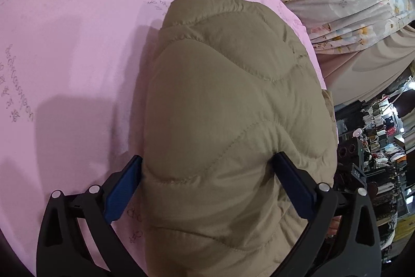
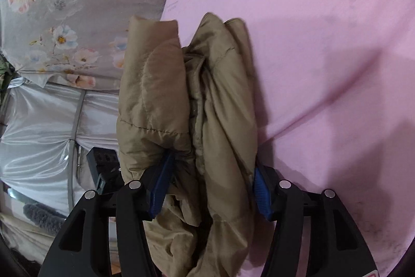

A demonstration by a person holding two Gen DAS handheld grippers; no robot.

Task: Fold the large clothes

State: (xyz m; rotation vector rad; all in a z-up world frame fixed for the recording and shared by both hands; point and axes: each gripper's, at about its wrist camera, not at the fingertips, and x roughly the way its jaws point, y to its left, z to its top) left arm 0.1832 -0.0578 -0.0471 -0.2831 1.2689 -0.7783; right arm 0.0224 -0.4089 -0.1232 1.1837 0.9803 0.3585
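Two hand-held grippers carry one tan quilted jacket (image 1: 228, 116) over the pink sheet (image 1: 72, 48) of the bed. My left hand-held gripper (image 1: 207, 186) has a wide, puffy panel between its fingers; both pads dent the quilting, so I read it as clenched on the jacket. My right hand-held gripper (image 2: 210, 186) has a bunched stack of layers between its pads; both pads meet cloth, yet whether they press or merely rest against it I cannot tell.

My judgement is that I am laying a folded part down on the sheet. To do it well I should keep both grippers level with each other, lower the jacket onto the pink sheet rather than toward the floral cover (image 2: 72, 17) beside it, and let go only once the padding rests flat. The filling is springy, so a fold dropped from above would likely puff open; pressing along the crease should help.

Only the left view shows the smooth outer face of the jacket and a cluttered room (image 1: 376, 147) past the sheet's edge. Only the right view shows the loose sleeve-like roll (image 2: 153, 85) left of the bunched layers, and a shiny silver cover (image 2: 46, 126) below the floral one.
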